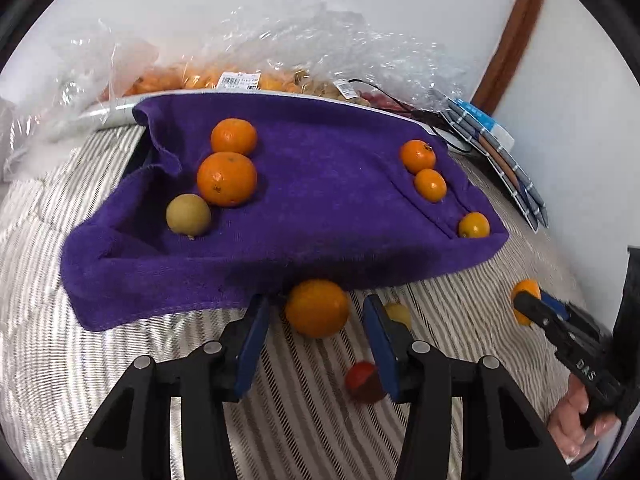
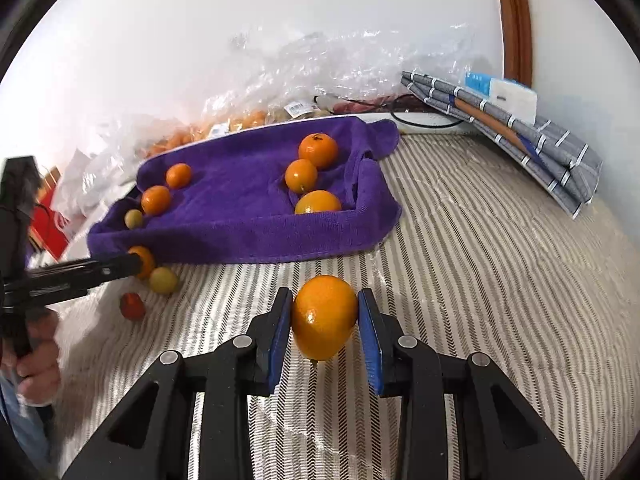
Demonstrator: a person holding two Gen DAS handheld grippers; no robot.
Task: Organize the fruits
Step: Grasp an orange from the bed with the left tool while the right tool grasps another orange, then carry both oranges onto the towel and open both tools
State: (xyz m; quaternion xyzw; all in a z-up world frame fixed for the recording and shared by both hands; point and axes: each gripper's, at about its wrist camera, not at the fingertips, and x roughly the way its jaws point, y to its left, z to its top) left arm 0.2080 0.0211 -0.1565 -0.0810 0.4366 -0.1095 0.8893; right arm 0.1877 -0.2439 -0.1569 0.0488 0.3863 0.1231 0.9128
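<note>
R tongs (image 2: 323,334) pinch an orange (image 2: 324,316) betw both blue pads, over the striped bed cover (image 2: 480,260), well apart from the purple towel (image 2: 240,208). L tongs (image 1: 316,328) spread wide, a 2nd orange (image 1: 317,308) betw the tips at the towel's near edge, pads not touching it; a small yellow fruit (image 1: 400,314) and a red fruit (image 1: 362,376) lie just beside. On the towel: 2 oranges (image 1: 227,178) + a greenish fruit (image 1: 188,215) at L, 3 small oranges (image 1: 430,185) in a row at R.
</note>
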